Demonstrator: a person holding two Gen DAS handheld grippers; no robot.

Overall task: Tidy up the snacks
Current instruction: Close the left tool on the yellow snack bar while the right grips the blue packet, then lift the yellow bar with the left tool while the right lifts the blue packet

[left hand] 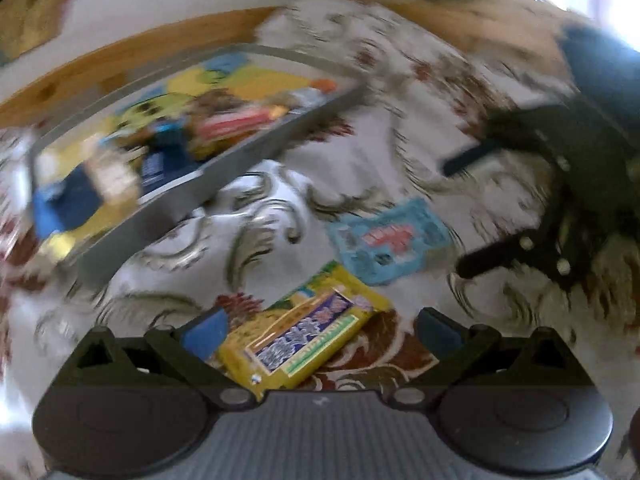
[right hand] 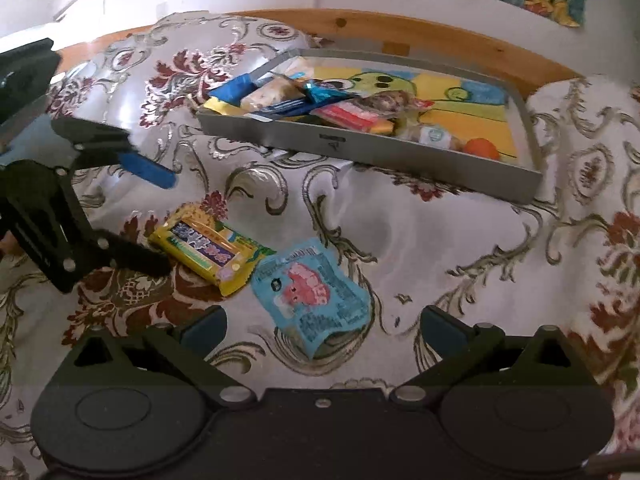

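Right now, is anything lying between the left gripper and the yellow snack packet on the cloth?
Nothing visible does. The left gripper is open, its fingers on either side of the yellow snack packet, with only cloth between. The blue packet lies beside the yellow one, towards the right gripper, not in the way.

Left wrist view motion-blurred: tray (left hand: pixel 208 176) contents upper left unreadable; yellow packet (left hand: pixel 304 336) bottom edge hidden behind gripper body.
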